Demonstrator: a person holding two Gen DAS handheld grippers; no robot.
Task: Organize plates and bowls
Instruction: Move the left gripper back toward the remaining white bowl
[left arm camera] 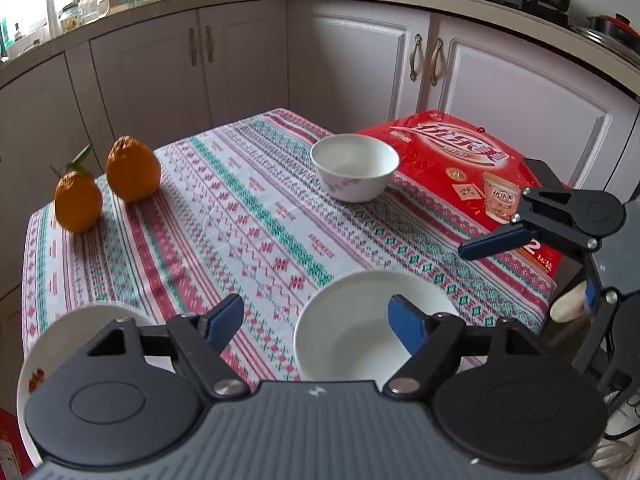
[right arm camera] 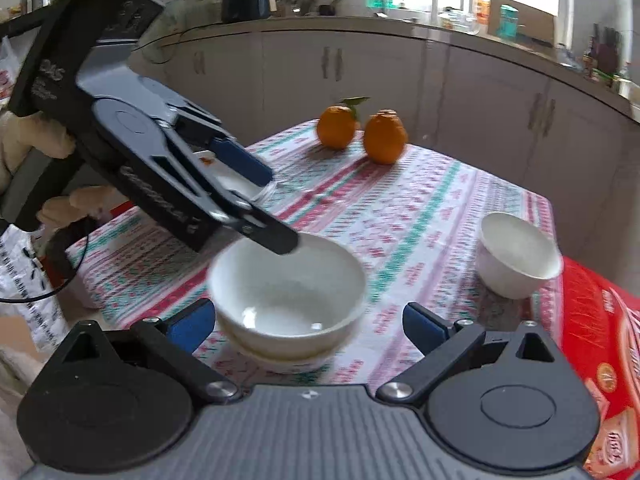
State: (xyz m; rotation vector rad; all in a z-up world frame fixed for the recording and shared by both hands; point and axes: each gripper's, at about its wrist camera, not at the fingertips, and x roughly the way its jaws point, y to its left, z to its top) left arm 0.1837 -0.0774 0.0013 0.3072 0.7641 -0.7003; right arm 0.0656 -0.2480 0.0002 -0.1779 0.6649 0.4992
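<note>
Right wrist view shows the near bowl (right arm camera: 286,292) nested on another dish at the desk's (right arm camera: 420,208) front edge, left tool (right arm camera: 276,208) and right tool (right arm camera: 308,326) both spread and empty, so lift clear before fetching the far bowl (right arm camera: 518,256).

The flat red cardboard box (left arm camera: 460,168) at the right of the desk bears large white Chinese brand lettering. Near its near corner stands a white "2". Smaller print there is too small to read.
</note>
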